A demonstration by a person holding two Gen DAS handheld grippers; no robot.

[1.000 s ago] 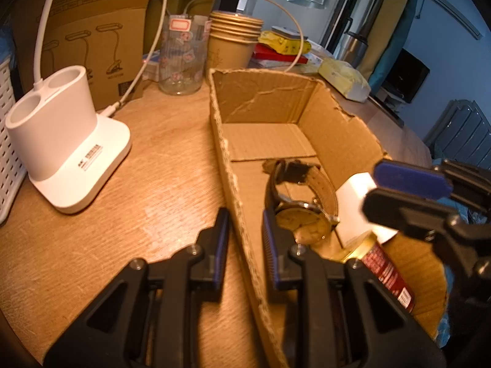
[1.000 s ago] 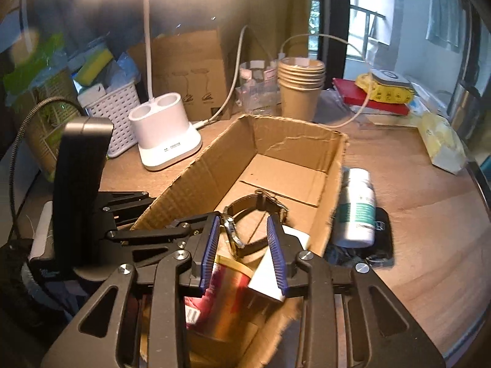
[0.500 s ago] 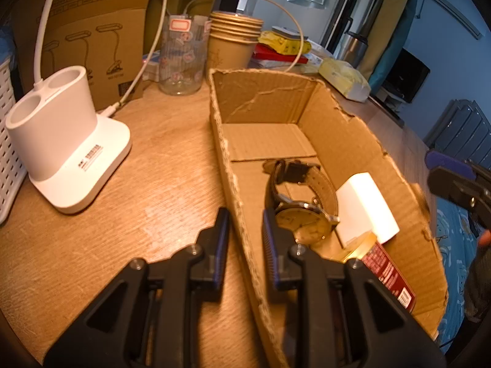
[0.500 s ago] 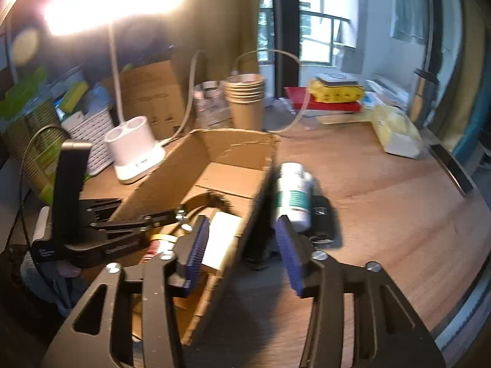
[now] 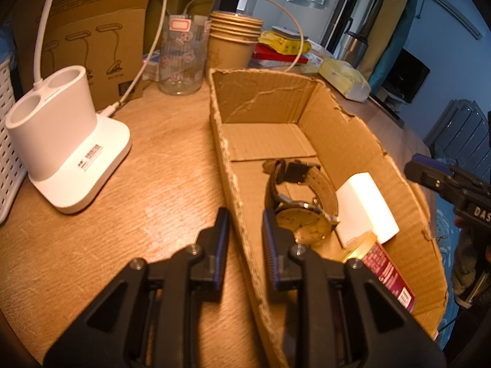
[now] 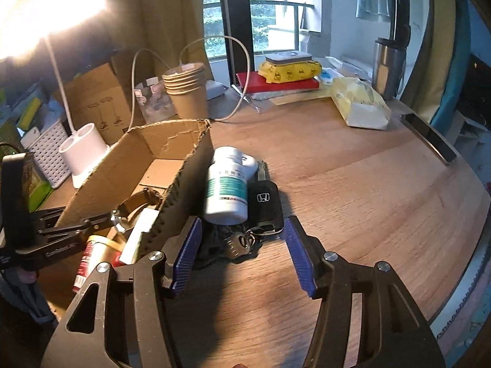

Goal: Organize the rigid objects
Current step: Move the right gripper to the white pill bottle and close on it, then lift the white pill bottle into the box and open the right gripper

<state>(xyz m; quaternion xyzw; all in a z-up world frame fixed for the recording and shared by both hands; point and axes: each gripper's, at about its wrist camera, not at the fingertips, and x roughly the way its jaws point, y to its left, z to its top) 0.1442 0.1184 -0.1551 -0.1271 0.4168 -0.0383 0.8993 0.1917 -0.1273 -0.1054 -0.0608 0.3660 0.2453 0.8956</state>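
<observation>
A cardboard box point(image 5: 353, 141) with torn edges sits on a wooden table point(image 6: 353, 184). Inside it lie a wristwatch point(image 5: 302, 202) with a dark strap, a white rectangular block point(image 5: 366, 208) just beside the watch, and a red-labelled can point(image 5: 389, 273) on its side at the near end. The left hand-held gripper point(image 5: 245, 239) straddles the box's near wall, one finger outside and one inside, nearly pressed together on the cardboard. The right hand-held gripper point(image 6: 242, 254) is spread wide and holds nothing. It hovers just outside the box's other wall, above a white pill bottle point(image 6: 228, 190) lying on its side, a black car key fob point(image 6: 265, 205) touching the bottle, and a bunch of metal keys point(image 6: 241, 242). At the back of the table stand a stack of paper cups point(image 6: 185, 92) and a white lamp base point(image 5: 61, 147).
</observation>
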